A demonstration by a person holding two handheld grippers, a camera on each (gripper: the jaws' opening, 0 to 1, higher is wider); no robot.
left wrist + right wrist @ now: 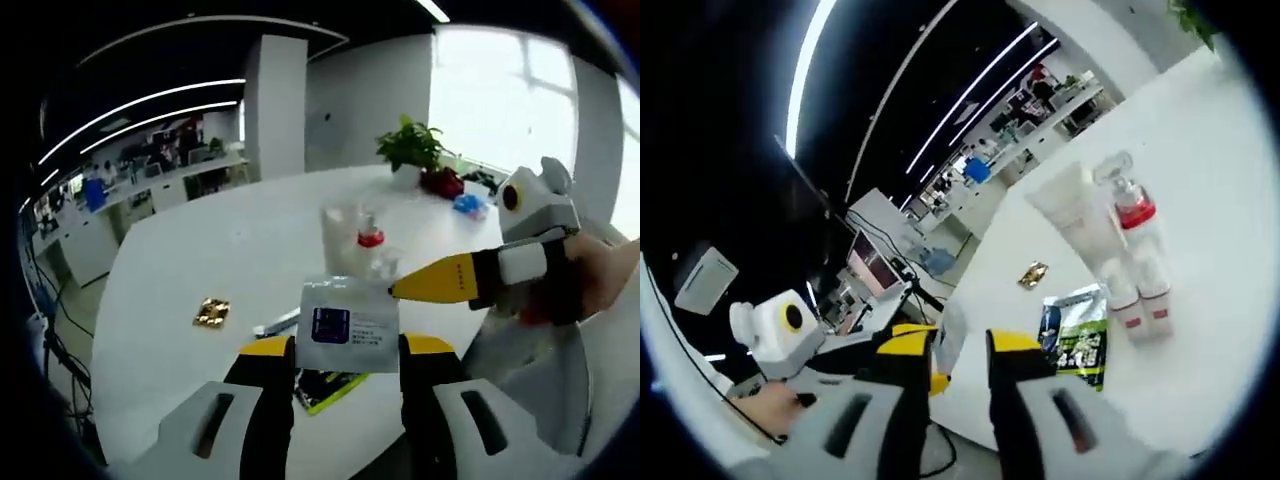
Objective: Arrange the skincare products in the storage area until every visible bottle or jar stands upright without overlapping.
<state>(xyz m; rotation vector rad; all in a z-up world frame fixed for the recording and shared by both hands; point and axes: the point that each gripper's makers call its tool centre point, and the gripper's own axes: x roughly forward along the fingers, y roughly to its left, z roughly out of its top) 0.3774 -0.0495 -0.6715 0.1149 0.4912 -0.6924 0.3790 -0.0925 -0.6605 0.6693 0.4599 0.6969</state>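
left gripper (345,345) clamps white box (347,325) | right gripper (958,345) seemingly empty, parted; box hides base

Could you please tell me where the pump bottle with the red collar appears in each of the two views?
Left gripper view: the pump bottle stands at the centre, past the white box held between the left gripper's fingers.
Right gripper view: the pump bottle is at upper right, beside the white tube.
Shared landmark: the small gold packet on the white table.

White sachet (347,325) upright between yellow jaws; tube (1072,212), pump bottle (1137,240) apparently lying flat
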